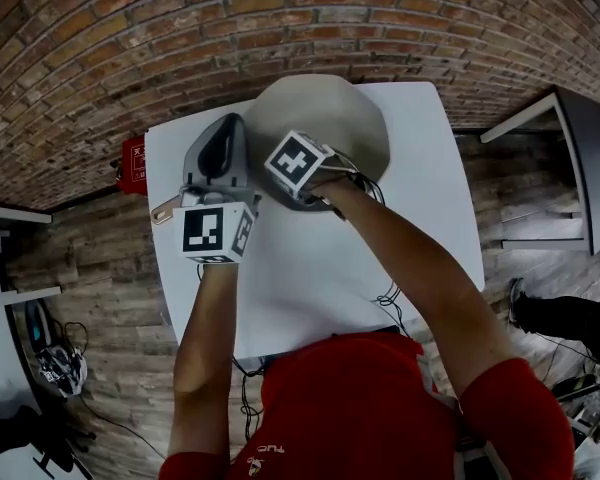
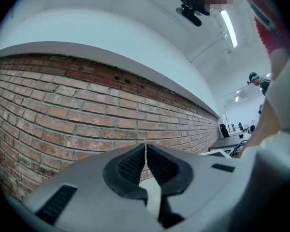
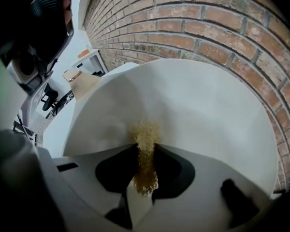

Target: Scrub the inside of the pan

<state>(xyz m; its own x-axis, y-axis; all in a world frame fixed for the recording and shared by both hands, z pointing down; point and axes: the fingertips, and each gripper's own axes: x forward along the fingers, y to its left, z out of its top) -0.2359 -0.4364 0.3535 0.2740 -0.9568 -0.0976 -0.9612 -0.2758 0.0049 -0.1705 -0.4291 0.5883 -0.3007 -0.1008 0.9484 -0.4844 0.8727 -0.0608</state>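
Mid-scrub, I'd say; right gripper (image 3: 146,149) pinches scourer (image 3: 146,132), tip on inner wall of pan (image 1: 330,108), far-centre on table (image 1: 420,228); left gripper (image 2: 146,159) pressed together, empty, left of pan; next: sweep scourer across the wall with steady pressure.

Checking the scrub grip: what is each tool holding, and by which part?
The right tool pinches a yellow-brown scouring pad by its near end, and the far end sticks out over the inside of the pan. The left tool has its jaws together on nothing.
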